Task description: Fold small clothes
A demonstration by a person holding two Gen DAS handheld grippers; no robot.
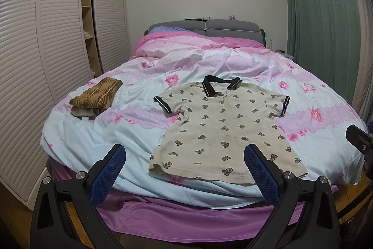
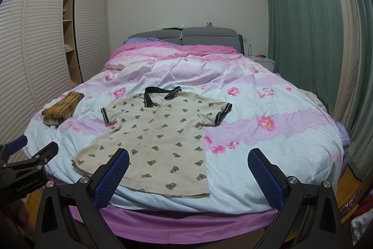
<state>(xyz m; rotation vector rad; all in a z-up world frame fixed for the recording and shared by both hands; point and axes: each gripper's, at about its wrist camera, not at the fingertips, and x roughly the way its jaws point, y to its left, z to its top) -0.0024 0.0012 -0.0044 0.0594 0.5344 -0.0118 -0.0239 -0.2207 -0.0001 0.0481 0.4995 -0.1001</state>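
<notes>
My left tongs (image 1: 185, 152) and right tongs (image 2: 188, 156) both stand wide apart, clamping nothing, above the bed's near edge. The beige polo shirt (image 1: 221, 127) lies flat, collar toward 12 o'clock, on the floral quilt (image 1: 233, 62). A folded brown garment (image 1: 95, 97) rests at 10 o'clock.

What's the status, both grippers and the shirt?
Left gripper open, empty. Right gripper open, empty. Shirt flat on the bed, unfolded. Folded brown cloth off to the left, clear.
</notes>
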